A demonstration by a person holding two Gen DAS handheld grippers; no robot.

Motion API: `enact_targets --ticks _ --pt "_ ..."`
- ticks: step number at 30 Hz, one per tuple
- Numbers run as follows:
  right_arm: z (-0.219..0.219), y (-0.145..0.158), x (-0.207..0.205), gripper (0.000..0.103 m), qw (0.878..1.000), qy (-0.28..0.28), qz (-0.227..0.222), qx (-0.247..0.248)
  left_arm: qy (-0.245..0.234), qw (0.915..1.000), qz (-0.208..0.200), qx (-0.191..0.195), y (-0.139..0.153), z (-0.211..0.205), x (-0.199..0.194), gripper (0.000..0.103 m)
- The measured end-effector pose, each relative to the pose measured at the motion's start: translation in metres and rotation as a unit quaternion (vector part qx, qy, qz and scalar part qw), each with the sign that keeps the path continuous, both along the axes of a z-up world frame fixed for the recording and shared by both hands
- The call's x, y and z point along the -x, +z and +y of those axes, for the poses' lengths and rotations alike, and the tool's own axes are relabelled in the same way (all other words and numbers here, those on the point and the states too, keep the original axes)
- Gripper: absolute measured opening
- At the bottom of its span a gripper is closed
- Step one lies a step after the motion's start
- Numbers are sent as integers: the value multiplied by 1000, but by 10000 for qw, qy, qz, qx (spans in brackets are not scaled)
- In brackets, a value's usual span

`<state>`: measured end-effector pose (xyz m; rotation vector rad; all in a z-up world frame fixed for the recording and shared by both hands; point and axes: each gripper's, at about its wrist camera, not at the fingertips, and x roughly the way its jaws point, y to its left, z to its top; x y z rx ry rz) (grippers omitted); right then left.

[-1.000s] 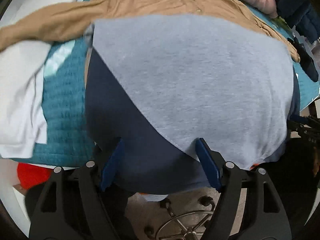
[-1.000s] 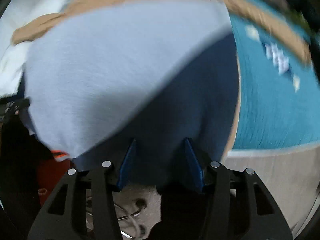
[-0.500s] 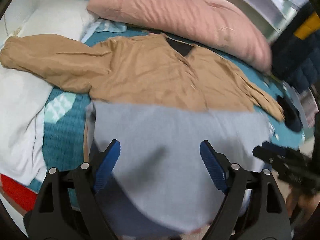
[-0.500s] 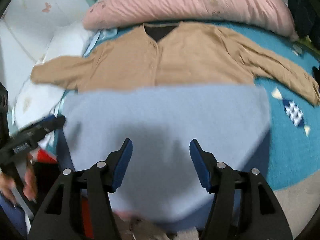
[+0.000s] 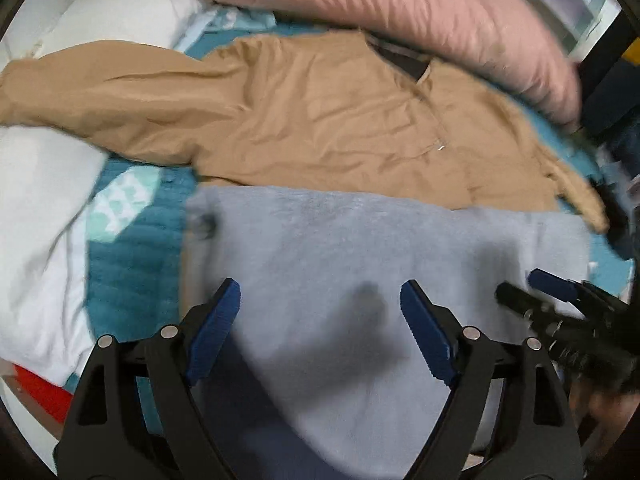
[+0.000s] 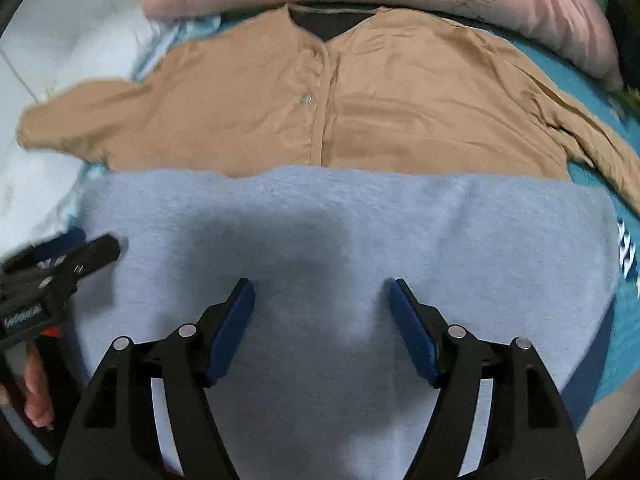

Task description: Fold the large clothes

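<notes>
A grey-blue fleece garment (image 5: 360, 248) lies folded flat at the near edge of the bed, its far edge over the hem of a tan button shirt (image 5: 320, 120) spread out behind it. Both show in the right wrist view too, the fleece garment (image 6: 360, 232) and the tan shirt (image 6: 360, 100). My left gripper (image 5: 320, 312) is open and empty above the fleece. My right gripper (image 6: 322, 312) is open and empty above it too. Each gripper shows in the other's view: the right gripper (image 5: 560, 304), the left gripper (image 6: 60, 260).
A pink pillow (image 5: 400, 12) lies along the far side of the bed. White bedding (image 5: 40, 216) sits at the left on the teal quilt (image 5: 132, 272). A red object (image 5: 36, 392) shows below the bed edge at the lower left.
Both grippers let go of the fleece garment, which now lies flat with its grey side up. Both grippers have risen and pulled back; the tan shirt and pillow have come into view.
</notes>
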<state>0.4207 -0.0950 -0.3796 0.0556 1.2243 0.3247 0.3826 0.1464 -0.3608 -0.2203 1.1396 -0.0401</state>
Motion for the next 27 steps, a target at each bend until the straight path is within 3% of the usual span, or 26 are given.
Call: enact_targets --ticks 3,7,16,22,27 --pt "-8 17 26 68 9999 33 -157 49 15 9992 -71 385 11 26 29 89" --pt "1 7 51 68 9996 61 -157 234 463 9929 9 1097 7 58 62 89" --pt "12 -9 70 69 9981 60 -410 449 849 9871 333 1315 -26 54 114 89" --pt "15 -13 72 73 9980 21 -375 505 929 9739 338 2045 -44 48 146 89" --pt "15 -15 70 75 9984 9 -349 449 958 9729 454 2057 -57 41 154 89"
